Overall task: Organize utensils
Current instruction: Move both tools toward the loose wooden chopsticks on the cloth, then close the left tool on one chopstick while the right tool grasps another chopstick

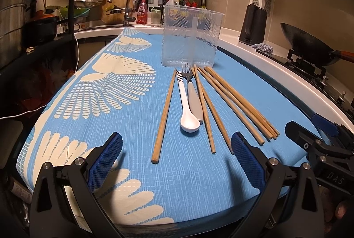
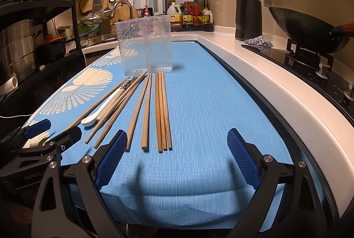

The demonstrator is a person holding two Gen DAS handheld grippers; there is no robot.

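black gripper (image 1: 177, 158), blue textured pads (image 1: 106, 160), silver screws

Warm, dim indoor light — sharp centre, fisheye-bent edges, dark corners.

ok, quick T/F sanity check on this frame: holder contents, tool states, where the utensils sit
1. The clear utensil holder already has chopsticks in it. False: it looks empty.
2. The left tool is open and holds nothing. True.
3. The white spoon lies beside the fork on the blue cloth. True.
4. The right tool is shut on a chopstick. False: it is open and empty, with the chopsticks lying on the cloth ahead of it.
5. The wok sits on the cloth. False: it sits on the stove, off to the right.
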